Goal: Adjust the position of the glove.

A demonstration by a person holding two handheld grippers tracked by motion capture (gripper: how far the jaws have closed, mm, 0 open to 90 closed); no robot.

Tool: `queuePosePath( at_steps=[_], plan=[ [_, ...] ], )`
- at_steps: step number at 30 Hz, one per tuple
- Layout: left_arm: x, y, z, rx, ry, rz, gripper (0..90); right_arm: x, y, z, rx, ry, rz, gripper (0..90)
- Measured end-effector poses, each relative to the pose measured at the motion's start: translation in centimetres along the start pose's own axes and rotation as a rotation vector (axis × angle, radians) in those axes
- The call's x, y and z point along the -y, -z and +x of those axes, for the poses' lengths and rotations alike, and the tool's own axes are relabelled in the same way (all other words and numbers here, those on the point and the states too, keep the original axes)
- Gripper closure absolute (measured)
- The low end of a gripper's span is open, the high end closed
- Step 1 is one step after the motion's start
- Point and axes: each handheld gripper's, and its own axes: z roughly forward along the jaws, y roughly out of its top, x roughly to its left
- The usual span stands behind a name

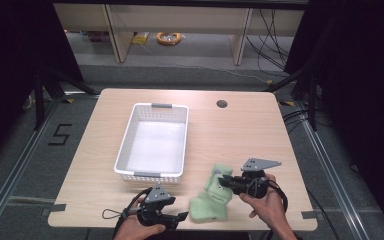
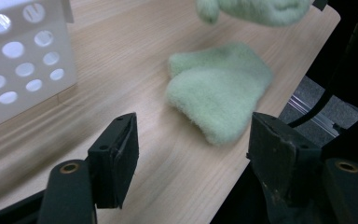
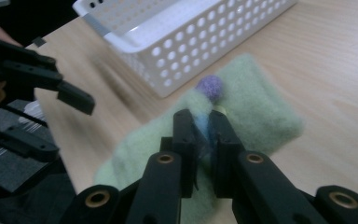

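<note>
The right hand-held gripper (image 3: 204, 133) is clenched on a thin blue part of a fuzzy pale green sock (image 1: 219, 182), near a small purple pom-pom (image 3: 210, 87); what that blue part is, I cannot tell. A second green sock (image 2: 219, 88) lies flat on the table (image 1: 240, 130) just beside the first, near the front edge; the left hand-held gripper (image 2: 191, 158) is released, its jaws standing wide apart, low over the table just short of this sock.

The likeliest trouble, as I judge it: the right grip is on a narrow bit of soft fabric, so a quick lift could let it slide out, or drag the other sock along where the two touch; the lower sock lies close to the table's edge, so a push from the left jaws could send it off; the white perforated basket (image 1: 152, 145) is empty and close by, and a limp sock could catch on its rim.

In the high view the held sock's long axis runs roughly from the front edge toward the far right; the lower sock lies more across, its rounded end toward the person.
</note>
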Motion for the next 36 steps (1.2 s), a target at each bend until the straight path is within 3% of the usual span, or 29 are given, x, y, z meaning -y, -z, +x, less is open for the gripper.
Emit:
queuePosePath(
  at_steps=[1,2,3,5,6,8,10,13,14,15,16,17,18,19,22,25,26,27,29,33,36],
  plan=[
    [0.0,-0.1,-0.1,0.006,-0.017,-0.009,33.4,0.1,-0.1,0.3,-0.005,-0.01,0.0,83.8],
    [0.0,-0.1,-0.1,0.008,-0.021,0.0,34.0,0.2,-0.3,0.7,-0.011,0.015,-0.005,83.7],
    [-0.1,-0.1,-0.2,0.002,-0.023,0.012,34.3,0.5,-0.5,1.3,-0.031,-0.007,0.005,83.7],
    [-0.1,-0.1,-0.4,0.014,-0.025,-0.003,35.0,0.7,-0.7,1.7,-0.039,-0.005,0.005,83.7],
    [-0.1,-0.2,-0.6,0.018,-0.026,-0.007,35.5,0.8,-0.9,2.1,-0.047,-0.032,0.008,83.7],
    [-0.1,-0.2,-0.8,0.016,-0.029,0.001,35.9,1.0,-1.1,2.1,-0.029,0.006,-0.006,83.7],
    [-0.1,-0.3,-1.0,0.025,-0.026,-0.002,35.9,1.2,-1.2,2.6,-0.036,-0.043,0.025,83.6],
    [-0.1,-0.3,-1.1,0.025,-0.04,0.002,35.8,1.5,-1.5,2.8,-0.055,-0.049,0.02,83.5],
    [-0.1,-0.4,-1.2,0.028,-0.034,-0.003,35.6,1.8,-1.8,3.0,-0.038,-0.048,0.019,83.4],
    [0.0,-0.5,-1.2,0.029,-0.022,0.004,35.5,1.9,-2.0,2.9,-0.052,-0.029,0.024,83.4],
    [-0.1,-0.4,-1.2,0.029,-0.04,0.01,35.5,1.9,-2.0,2.9,-0.052,-0.029,0.024,83.4],
    [0.0,-0.7,-1.4,0.031,-0.029,0.009,35.5,2.3,-2.5,3.1,-0.053,-0.064,0.032,83.2],
    [0.0,-0.7,-1.5,0.028,-0.038,0.012,35.5,2.4,-2.7,2.8,-0.048,-0.047,0.037,83.1],
    [0.0,-0.8,-1.5,0.036,-0.04,0.01,35.6,2.6,-2.8,2.8,-0.025,-0.056,0.05,82.9],
    [0.0,-1.0,-1.7,0.033,-0.047,0.02,36.2,2.9,-3.2,2.7,-0.036,-0.058,0.051,82.7],
    [0.0,-1.6,-2.1,0.039,-0.057,0.034,37.3,3.3,-3.3,2.7,-0.015,-0.071,0.061,81.4],
    [0.0,-1.7,-2.2,0.043,-0.072,0.038,37.6,3.3,-3.3,2.5,-0.002,-0.048,0.063,81.2],
    [0.0,-1.9,-2.4,0.047,-0.055,0.03,38.1,3.5,-3.4,2.6,-0.008,-0.069,0.068,81.1],
    [-0.1,-2.2,-2.6,0.054,-0.065,0.034,40.2,3.6,-3.5,2.7,-0.022,-0.086,0.07,80.6],
    [-0.4,-2.6,-2.9,0.057,-0.088,0.041,42.8,3.7,-3.4,2.6,-0.019,-0.071,0.071,79.8],
    [-0.6,-3.0,-3.1,0.058,-0.078,0.035,50.0,3.8,-3.4,2.6,-0.008,-0.073,0.065,79.4]
  ],
)
